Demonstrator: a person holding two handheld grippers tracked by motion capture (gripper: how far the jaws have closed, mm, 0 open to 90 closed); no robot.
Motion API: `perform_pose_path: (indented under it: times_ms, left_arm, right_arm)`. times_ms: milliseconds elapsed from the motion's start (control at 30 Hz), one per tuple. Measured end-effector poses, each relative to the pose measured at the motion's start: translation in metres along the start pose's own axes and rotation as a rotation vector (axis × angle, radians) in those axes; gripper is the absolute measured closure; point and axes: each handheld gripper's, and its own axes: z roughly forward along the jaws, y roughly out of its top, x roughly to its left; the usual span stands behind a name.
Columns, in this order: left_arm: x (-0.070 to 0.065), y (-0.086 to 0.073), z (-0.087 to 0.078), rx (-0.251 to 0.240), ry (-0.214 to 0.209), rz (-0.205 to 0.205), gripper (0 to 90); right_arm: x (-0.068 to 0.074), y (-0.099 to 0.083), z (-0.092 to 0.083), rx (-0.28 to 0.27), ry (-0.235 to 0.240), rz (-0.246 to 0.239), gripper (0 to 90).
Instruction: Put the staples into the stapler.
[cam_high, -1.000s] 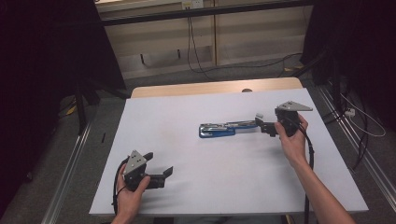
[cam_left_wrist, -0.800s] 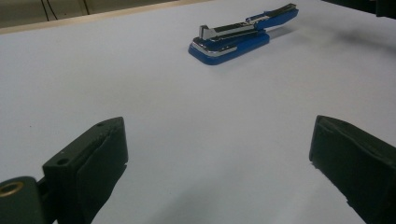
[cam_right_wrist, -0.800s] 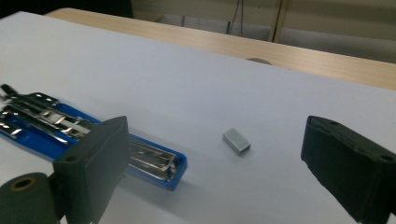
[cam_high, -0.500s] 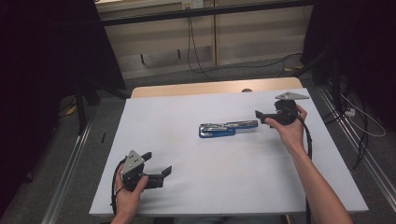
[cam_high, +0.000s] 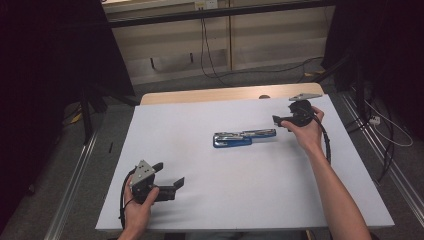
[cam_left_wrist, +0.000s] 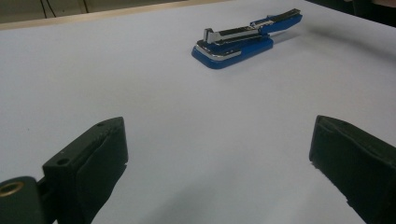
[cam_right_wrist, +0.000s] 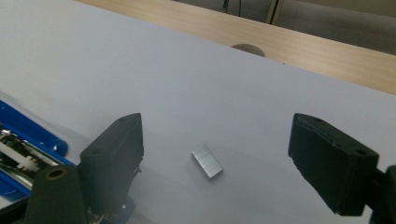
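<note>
White table cover (cam_high: 210, 200), dim room behind. One strip of staples (cam_right_wrist: 207, 161) lies between the spread jaws of the right gripper (cam_high: 278, 120), which have just been closing, untouched as yet. Since a second ago this gripper has left the opened blue stapler (cam_high: 243, 138) for the strip: pickup likely next. Left gripper (cam_high: 170, 176) rests spread, empty. Count: one stapler, one strip, two grippers.

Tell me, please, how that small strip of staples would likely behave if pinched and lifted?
The strip of staples looks small, thin and metallic, so probably light. It lies flat on the white sheet, likely slippery and hard to pinch. Being joined staples, it may snap.
</note>
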Motion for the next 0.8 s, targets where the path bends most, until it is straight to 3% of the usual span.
perform_pose_path:
  times_ms: [233,400,800]
  left_arm:
    - [-0.001,-0.001,0.001,0.008,-0.012,0.002,4.6]
    - [0.000,0.000,0.001,0.005,-0.013,0.003,4.6]
    - [0.000,-0.001,0.001,0.013,-0.011,0.004,4.6]
  right_arm:
    - [-0.006,0.001,0.010,0.024,0.006,-0.002,20.1]
    - [-0.012,-0.004,0.016,0.035,0.030,0.037,22.9]
    - [-0.013,0.004,0.023,0.113,0.092,0.003,27.1]
